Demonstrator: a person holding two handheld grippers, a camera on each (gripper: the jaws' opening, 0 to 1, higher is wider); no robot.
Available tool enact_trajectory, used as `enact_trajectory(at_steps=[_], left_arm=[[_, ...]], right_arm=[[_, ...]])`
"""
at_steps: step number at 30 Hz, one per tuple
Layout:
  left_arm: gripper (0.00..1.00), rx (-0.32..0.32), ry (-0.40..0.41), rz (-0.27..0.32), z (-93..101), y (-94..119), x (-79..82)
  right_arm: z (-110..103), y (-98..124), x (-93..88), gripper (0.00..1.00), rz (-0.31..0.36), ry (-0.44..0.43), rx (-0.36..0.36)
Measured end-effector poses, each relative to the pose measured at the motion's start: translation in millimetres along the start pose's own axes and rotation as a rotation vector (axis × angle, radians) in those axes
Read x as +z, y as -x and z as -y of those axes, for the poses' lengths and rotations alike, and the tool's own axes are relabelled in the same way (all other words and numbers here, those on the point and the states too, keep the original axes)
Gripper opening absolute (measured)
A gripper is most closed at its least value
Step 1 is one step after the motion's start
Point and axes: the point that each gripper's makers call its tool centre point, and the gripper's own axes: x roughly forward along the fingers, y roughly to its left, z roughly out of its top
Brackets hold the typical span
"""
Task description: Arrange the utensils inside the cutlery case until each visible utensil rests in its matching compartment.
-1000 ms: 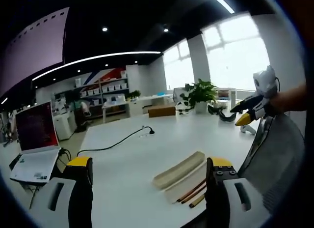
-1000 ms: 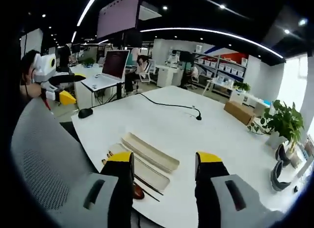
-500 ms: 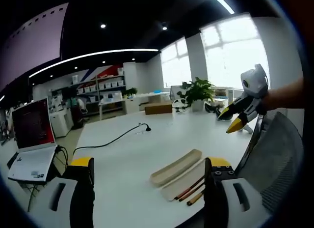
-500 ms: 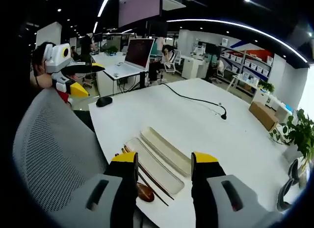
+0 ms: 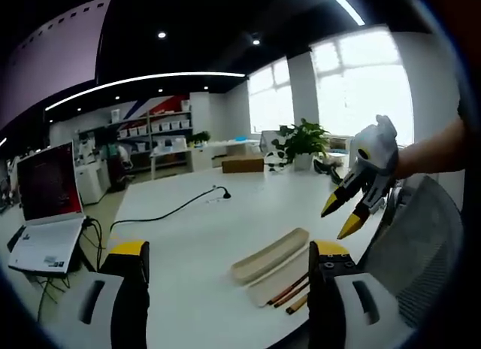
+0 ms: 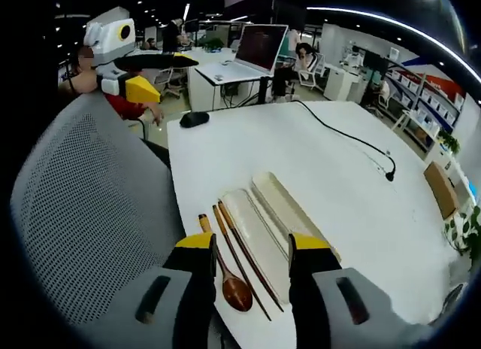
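On the white bench the long beige cutlery case lay in two halves side by side, and just beside it rested the brown wooden spoon and a pair of dark wooden chopsticks, all outside the case near the bench edge; in the left gripper view the same case sat just ahead of the right jaw, with the utensils at its near side. Compared with a second earlier, the right gripper had dropped closer over the case, so the spoon and chopsticks now showed whole between its yellow-tipped jaws, which stood apart and held nothing. In the left gripper view the right gripper had swung down from level with the window to point at the bench, jaws parted. The left gripper hovered with its jaws spread wide and empty; seen from the right gripper view it was raised beyond the grey mesh chair back. A black cable with a small microphone crossed the bench, and a black mouse sat at its corner.
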Motion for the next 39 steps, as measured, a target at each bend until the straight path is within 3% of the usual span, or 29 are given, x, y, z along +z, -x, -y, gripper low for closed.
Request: enact_trajectory(at_steps=[2,9,13,26,39], left_arm=[[0.89,0.005,0.010,-0.015,-2.4,0.2,-3.8],[0.88,0.015,0.043,-0.020,-9.0,3.5,-8.4],[0.87,0.017,0.015,-0.022,-9.4,3.0,-7.9],[0.86,0.010,0.031,-0.022,-10.7,2.9,-9.1],[0.85,-0.003,0.030,-0.034,-9.0,1.7,-11.5]], right_arm=[[-6.4,-11.4,-8.9,0.33,-0.058,0.027,0.034],[-17.3,-40.9,-20.2,0.27,-0.107,0.034,0.104],[-19.4,-50.5,-21.8,0.26,-0.126,0.051,0.126],[-23.5,-58.9,-28.8,0.20,-0.153,0.048,0.152],[-28.9,-72.8,-49.6,0.14,-0.238,0.076,0.191]])
